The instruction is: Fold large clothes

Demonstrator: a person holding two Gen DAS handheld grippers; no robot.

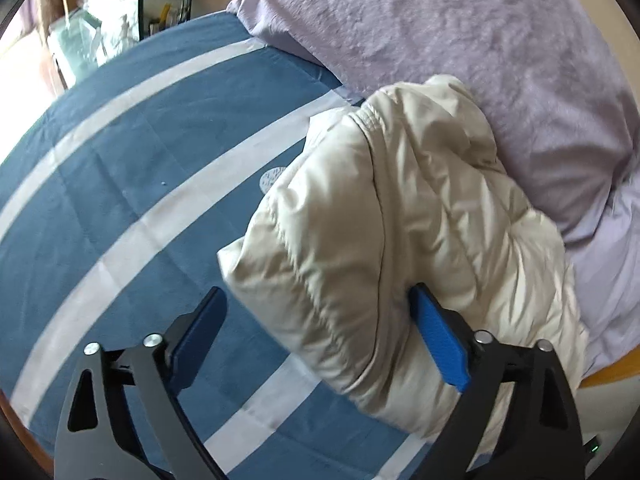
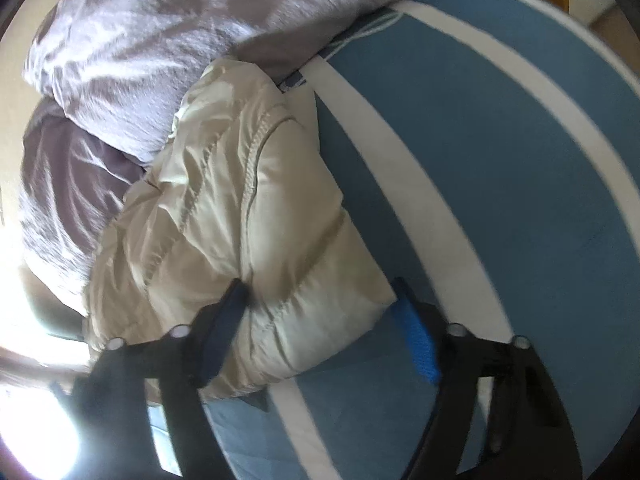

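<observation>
Cream puffer jacket (image 1: 384,216) lies folded into a thick bundle on a bed, resting on a blue sheet with white stripes (image 1: 132,168). Its far end butts against a lilac duvet (image 1: 460,32) heaped at the head of the bed.

Left gripper (image 1: 320,316): jaws spread wide over the near end of the bundle. One blue pad (image 1: 438,340) lies against the jacket's side, sunk a little into the padding; the other finger (image 1: 200,328) stands clear over the sheet, a strip of blue between it and the fabric. No pinch on the jacket here.

Right gripper (image 2: 320,312): seen from the opposite side, jaws part-spread and straddling a corner of the same jacket (image 2: 224,216). The dark finger (image 2: 226,320) overlaps the quilted surface, the blue-padded finger (image 2: 416,340) sits just beside the corner's tip over the sheet (image 2: 500,168). Whether these pads actually press the fabric I cannot tell (view is motion-blurred).

Duvet (image 2: 132,40) fills the upper left of the right wrist view, touching the jacket's far edge. Bright window glare washes out the lower left.
</observation>
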